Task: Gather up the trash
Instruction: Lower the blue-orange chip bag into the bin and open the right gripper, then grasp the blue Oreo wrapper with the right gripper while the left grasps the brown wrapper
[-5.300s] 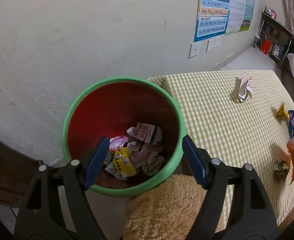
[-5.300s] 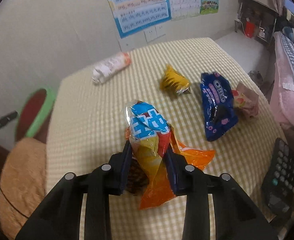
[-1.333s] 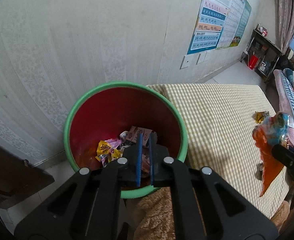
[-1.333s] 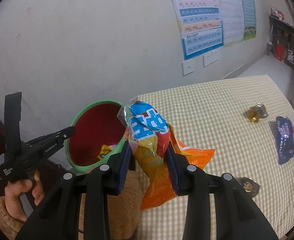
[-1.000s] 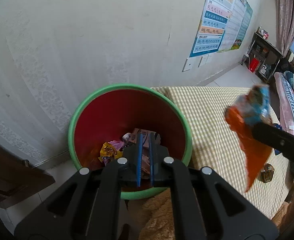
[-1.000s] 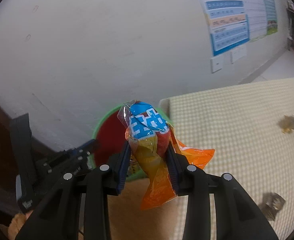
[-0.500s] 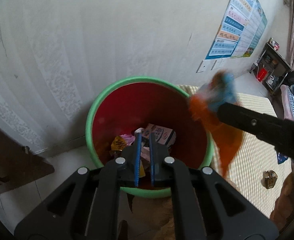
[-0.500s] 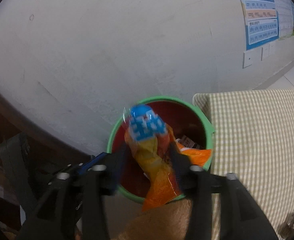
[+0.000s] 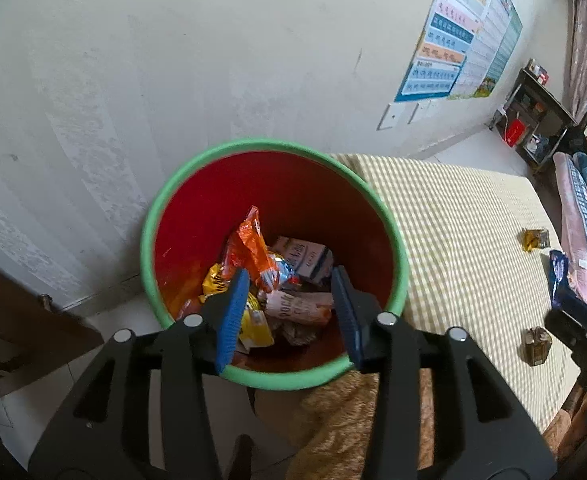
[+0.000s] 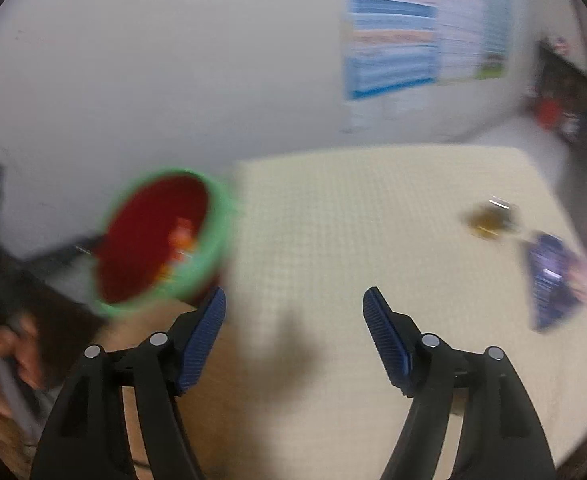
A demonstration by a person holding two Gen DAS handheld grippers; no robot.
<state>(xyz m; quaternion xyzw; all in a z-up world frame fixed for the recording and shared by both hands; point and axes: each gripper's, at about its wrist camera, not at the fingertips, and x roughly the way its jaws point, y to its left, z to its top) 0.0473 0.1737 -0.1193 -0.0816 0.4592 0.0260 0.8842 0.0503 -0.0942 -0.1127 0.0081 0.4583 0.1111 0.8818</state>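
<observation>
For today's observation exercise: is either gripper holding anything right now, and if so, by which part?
Nothing is held. The left gripper and right gripper, jaws just opened, are empty; the orange snack bag lies in the bin.

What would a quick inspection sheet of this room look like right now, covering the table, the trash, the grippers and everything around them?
Surface: checked tablecloth, mostly bare.
Job's things: green-rimmed red bin beside the table, holding an orange snack bag, a small carton and other wrappers.
Clutter: still on the table are a gold wrapper, a dark blue bag and a small brown wrapper.
Grippers: left gripper above the bin, jaws just opened, nothing between them; right gripper over the table, jaws just opened, empty.
Cables: nothing seen.
Surroundings: wall posters, shelf, fuzzy tan cushion below the bin.
</observation>
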